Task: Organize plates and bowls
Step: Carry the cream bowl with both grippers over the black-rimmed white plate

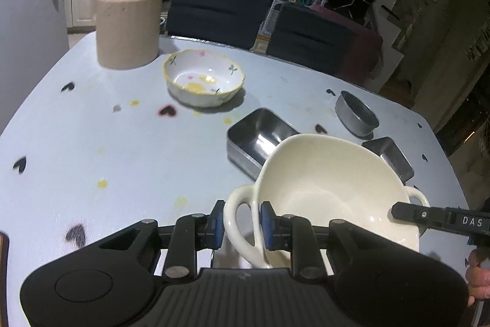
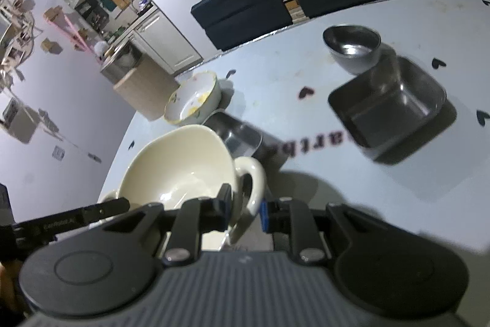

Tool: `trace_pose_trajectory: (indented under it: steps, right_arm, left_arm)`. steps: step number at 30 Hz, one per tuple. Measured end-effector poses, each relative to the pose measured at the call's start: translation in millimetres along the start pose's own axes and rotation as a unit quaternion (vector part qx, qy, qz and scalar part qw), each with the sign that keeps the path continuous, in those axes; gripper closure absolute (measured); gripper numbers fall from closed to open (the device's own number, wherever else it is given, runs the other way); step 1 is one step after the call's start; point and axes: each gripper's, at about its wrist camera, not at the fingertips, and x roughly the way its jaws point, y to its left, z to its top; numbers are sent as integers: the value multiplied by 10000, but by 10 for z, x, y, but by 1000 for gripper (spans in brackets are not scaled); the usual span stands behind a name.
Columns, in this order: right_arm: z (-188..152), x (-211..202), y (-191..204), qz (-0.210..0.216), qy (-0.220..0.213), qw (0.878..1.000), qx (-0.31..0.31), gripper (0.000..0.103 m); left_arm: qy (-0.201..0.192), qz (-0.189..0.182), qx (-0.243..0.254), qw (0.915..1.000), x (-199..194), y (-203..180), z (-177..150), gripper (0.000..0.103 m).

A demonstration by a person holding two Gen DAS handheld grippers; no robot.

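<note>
**Two claws carry a cream bowl by its handles**

The left claw [image 1: 242, 227] pinches one loop handle of the cream bowl [image 1: 333, 189], its blue pads pressed on either side of the loop. The right claw [image 2: 245, 209] pinches the opposite handle in the same way. The bowl is empty and sits tilted between them, over the near part of the pale blue desk [image 1: 122, 149].

Beyond it a rectangular steel tray [image 1: 257, 137] rests on the desk, partly hidden by the bowl's rim. Farther back stands a flowered bowl [image 1: 203, 78] with yellow residue inside, near a beige jug [image 1: 127, 14]. A small round steel bowl [image 2: 352, 48] and a square steel tray [image 2: 389, 106] lie just beside each other to the right.
</note>
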Motion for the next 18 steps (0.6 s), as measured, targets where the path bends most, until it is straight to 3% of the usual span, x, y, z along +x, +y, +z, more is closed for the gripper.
trace_pose_trajectory:
  steps: [18]
  right_arm:
    - [-288,159,31,-165,662,9977,-37,80]
  left_arm:
    - [520,-23,-189,9985,182,222,-322,77]
